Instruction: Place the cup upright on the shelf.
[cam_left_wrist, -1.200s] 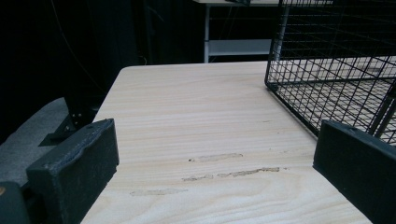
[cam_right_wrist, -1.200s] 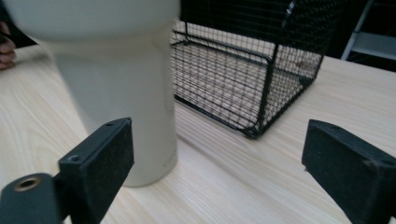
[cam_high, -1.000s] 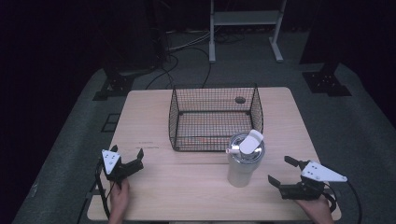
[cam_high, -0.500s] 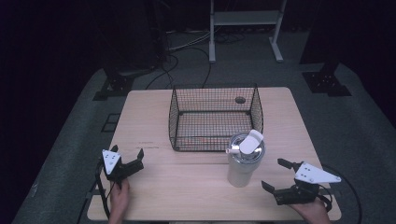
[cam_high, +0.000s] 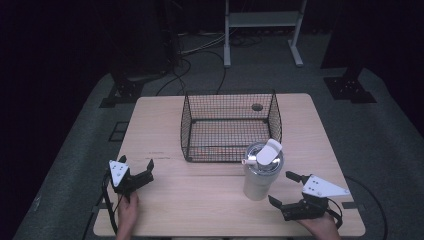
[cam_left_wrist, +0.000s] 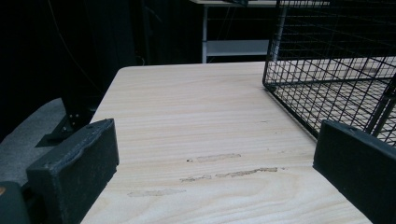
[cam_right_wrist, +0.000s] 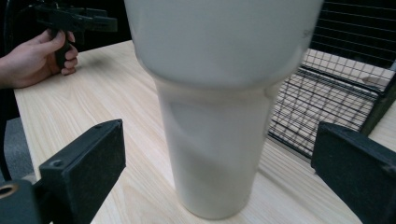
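On pale wood-grain table (cam_high: 165, 130), smooth white tapered tumbler (cam_high: 260, 177) upright, black wire basket (cam_high: 230, 125) behind, right gripper (cam_high: 285, 192) jaws spread, apart from it.

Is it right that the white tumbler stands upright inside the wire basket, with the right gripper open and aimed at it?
Not quite. The white tumbler stands upright on the table, outside the wire basket, just in front of its near right corner, as the high view shows. The right gripper is indeed open and aimed at it.
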